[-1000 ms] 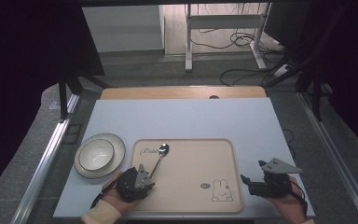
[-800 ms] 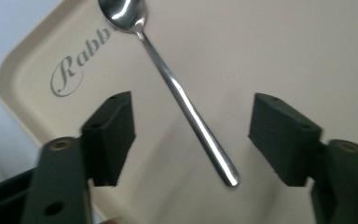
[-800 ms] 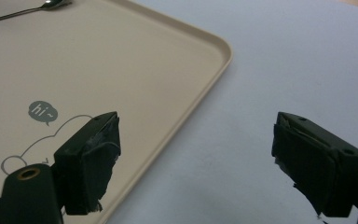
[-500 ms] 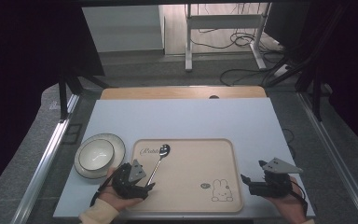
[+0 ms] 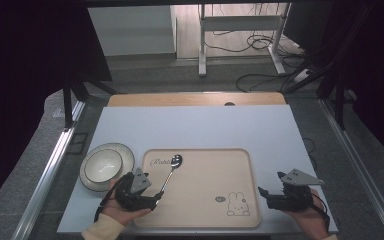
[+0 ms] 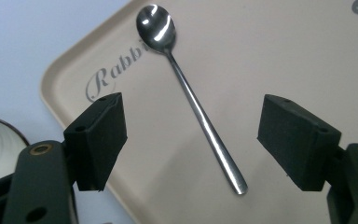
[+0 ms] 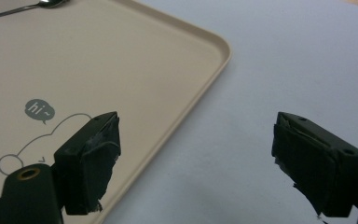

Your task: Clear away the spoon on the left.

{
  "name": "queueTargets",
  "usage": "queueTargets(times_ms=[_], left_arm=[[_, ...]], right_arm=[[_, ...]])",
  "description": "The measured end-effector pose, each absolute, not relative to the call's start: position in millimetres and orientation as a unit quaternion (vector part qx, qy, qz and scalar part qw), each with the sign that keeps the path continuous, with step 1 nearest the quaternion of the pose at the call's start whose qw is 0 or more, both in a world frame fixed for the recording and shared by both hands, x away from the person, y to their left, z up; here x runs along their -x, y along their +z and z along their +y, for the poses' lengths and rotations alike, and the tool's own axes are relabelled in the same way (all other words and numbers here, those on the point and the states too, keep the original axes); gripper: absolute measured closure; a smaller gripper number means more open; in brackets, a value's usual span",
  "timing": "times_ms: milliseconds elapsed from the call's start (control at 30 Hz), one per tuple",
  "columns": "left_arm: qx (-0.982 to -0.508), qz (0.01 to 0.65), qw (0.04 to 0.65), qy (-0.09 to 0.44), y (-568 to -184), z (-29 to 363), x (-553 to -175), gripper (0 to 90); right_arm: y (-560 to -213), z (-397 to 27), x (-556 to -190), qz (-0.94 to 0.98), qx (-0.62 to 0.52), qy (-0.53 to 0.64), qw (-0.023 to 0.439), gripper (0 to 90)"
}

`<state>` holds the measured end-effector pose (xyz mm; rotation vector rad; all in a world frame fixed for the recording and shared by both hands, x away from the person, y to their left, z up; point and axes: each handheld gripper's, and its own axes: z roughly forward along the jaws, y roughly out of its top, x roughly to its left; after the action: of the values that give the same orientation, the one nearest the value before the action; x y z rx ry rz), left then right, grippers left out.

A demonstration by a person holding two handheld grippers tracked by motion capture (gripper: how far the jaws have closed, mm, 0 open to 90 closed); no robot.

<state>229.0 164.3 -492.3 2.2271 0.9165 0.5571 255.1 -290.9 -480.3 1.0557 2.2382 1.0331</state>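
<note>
Now: spoon lies loose between open jaws

Ahead of the left gripper [image 6: 191, 140], the spoon [image 6: 191, 100] lies flat on the beige tray [image 6: 279, 56], its long axis slanting, bowl pointing away, handle tip nearest and between the wide-open jaws, untouched. Right gripper [image 7: 196, 158] also gapes wide, empty, straddling the tray's edge.

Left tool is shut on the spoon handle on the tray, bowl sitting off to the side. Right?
Not quite: the left tool is open, its jaws standing either side of the spoon without touching it, as the left gripper view shows. Spoon on tray and bowl beside it are correct.
</note>
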Motion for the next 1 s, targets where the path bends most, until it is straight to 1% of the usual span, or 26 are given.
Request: queueTargets(times_ms=[200, 300, 633, 767, 1000], left_arm=[[-0.836, 0.361, 0.343, 0.23, -481, 177, -221, 23.7], [-0.825, 0.375, 0.348, 0.241, -475, 190, -215, 23.8], [-0.795, 0.412, 0.361, 0.261, -469, 221, -211, 24.1], [-0.787, 0.42, 0.367, 0.263, -466, 228, -210, 24.2], [-0.787, 0.418, 0.37, 0.263, -467, 228, -210, 24.2]], right_arm=[[-480, -293, -256, 0.81, -0.388, 0.375, 0.23, 15.9], [-481, -292, -256, 0.811, -0.388, 0.373, 0.229, 15.9], [-483, -293, -258, 0.813, -0.39, 0.367, 0.229, 16.1], [-483, -294, -258, 0.813, -0.392, 0.365, 0.228, 16.2], [-484, -293, -258, 0.814, -0.391, 0.364, 0.229, 16.2]])
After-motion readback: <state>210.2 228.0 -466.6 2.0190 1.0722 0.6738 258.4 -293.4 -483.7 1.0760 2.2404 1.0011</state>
